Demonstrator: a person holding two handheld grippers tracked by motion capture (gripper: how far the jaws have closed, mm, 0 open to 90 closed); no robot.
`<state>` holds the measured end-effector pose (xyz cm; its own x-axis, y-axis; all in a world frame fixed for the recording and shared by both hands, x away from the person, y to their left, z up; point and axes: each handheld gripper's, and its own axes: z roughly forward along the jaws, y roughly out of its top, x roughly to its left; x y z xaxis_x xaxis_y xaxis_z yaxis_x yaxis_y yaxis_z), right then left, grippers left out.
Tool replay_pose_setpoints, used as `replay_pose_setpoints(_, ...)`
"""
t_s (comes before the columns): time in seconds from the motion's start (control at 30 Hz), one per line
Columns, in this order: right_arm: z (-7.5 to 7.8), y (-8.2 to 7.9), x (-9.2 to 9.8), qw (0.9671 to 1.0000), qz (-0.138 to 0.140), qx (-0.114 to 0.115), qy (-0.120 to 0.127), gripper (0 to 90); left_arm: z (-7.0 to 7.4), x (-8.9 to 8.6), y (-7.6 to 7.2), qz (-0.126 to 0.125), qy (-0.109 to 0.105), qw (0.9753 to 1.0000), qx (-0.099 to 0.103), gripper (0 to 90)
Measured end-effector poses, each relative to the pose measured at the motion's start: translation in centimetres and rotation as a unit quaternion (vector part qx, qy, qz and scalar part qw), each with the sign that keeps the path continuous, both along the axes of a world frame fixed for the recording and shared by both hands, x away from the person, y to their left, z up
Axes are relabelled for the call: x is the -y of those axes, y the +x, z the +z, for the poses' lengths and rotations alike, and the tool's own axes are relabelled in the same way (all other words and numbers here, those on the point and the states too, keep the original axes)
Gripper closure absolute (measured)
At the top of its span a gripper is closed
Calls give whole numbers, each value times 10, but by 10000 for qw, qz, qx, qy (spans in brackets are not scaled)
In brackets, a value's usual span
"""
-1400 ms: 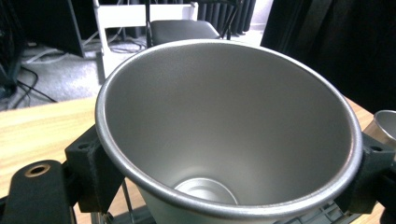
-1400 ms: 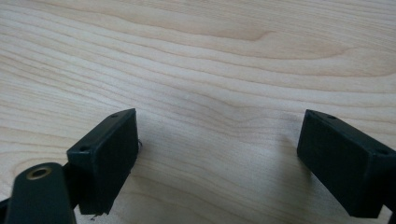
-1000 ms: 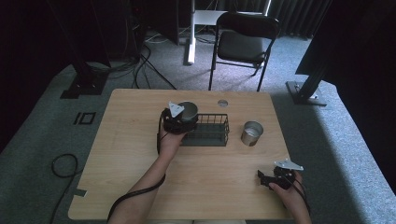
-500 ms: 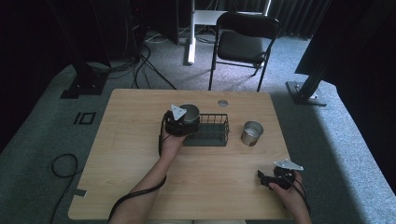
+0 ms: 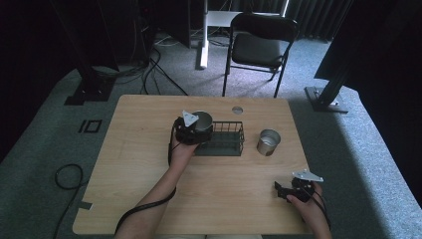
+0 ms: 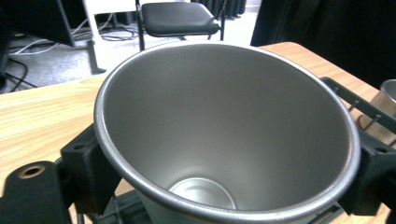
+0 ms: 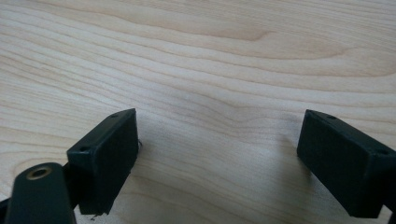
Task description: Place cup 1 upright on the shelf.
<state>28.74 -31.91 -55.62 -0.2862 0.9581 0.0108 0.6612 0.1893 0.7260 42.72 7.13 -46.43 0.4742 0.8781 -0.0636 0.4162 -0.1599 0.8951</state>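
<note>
L gripper: jaws clamped on a steel cup, one pad each side of the wall just under the rim; held at the left end of the wire basket, cup bottom seems down inside or just over it, can't tell which.
Cup up close: upright, empty, brushed metal, tapers to a small base, rolled rim.
R gripper: jaws spread wide, nothing between, parked low over the wooden table near its front right corner.
2nd cup: same sort, standing on the table just right of basket, apart from it.
Handling (judgmt): light, stiff, won't crush; smooth taper = slippery, prob slides down out of pads if grip eases.
Grip spot: under rim bead, across the width; bead acts as a stop.
Risk: base catching on basket wire, cup tipping.
</note>
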Motion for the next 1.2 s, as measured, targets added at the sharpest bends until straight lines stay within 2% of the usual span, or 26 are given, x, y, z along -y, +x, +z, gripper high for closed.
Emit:
replay_pose_setpoints(0.07,0,0,0,10000,-1,-1,-1,123,1,0,-1,-5,28,10000,29,95)
replay_pose_setpoints(0.13,0,0,0,10000,0,-2,-1,123,4,0,-4,-8,164,9995,260,92)
replay_pose_setpoints(0.2,0,0,0,10000,0,-2,-1,123,5,-1,-5,-176,145,9995,236,12)
replay_pose_setpoints(0.27,0,0,0,10000,0,-1,-1,123,5,-1,-6,-207,261,9991,259,12)
replay_pose_setpoints(0.37,0,0,0,10000,0,-2,-1,123,5,-3,-8,-210,326,9990,242,12)
replay_pose_setpoints(0.53,0,0,0,10000,1,-2,-1,123,5,-8,-11,-234,216,9992,239,13)
replay_pose_setpoints(0.8,0,0,0,10000,-1,-2,-2,123,8,-15,-17,-353,208,9989,220,13)
replay_pose_setpoints(0.9,0,0,0,10000,0,-3,-2,123,8,-17,-20,-442,149,9988,139,13)
replay_pose_setpoints(0.97,0,0,0,10000,0,-2,-2,123,8,-18,-22,-410,208,9988,155,13)
replay_pose_setpoints(1.2,0,0,0,10000,0,-2,-2,123,8,-24,-27,-430,221,9987,156,13)
